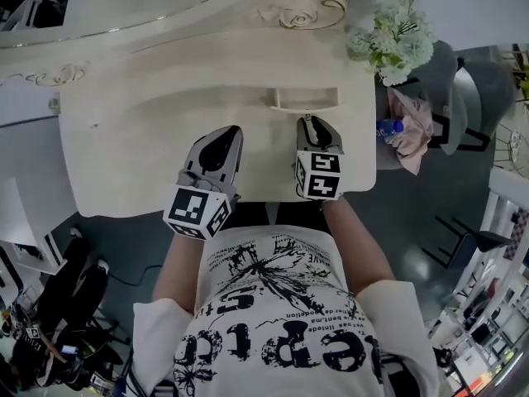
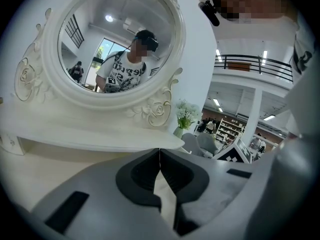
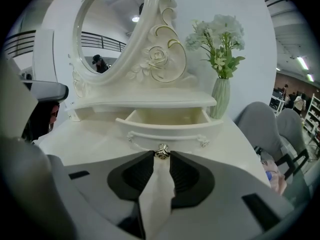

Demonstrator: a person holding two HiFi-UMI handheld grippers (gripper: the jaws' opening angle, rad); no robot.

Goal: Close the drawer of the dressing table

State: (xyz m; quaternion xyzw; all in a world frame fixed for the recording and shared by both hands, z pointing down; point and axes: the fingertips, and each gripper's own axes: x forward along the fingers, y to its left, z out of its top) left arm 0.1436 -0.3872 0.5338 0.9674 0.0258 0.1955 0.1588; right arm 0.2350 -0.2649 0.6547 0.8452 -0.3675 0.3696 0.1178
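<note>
The task is judged barely begun: the drawer [image 3: 165, 118] stands pulled out beneath the mirror shelf at the back of the table [image 1: 124, 139], its hollow exposed. The right gripper [image 3: 161, 158] is placed at the drawer front with fingers apart, and the small knob [image 3: 161, 151] is lined up at their tips; whether it is touched cannot quite be made out. The left gripper [image 2: 159, 153] is seen alongside, fingers pressed together on nothing. An inward push remains. The furniture is glossy cream with carved roses and curved edges; the knob is faceted, shiny metal.
</note>
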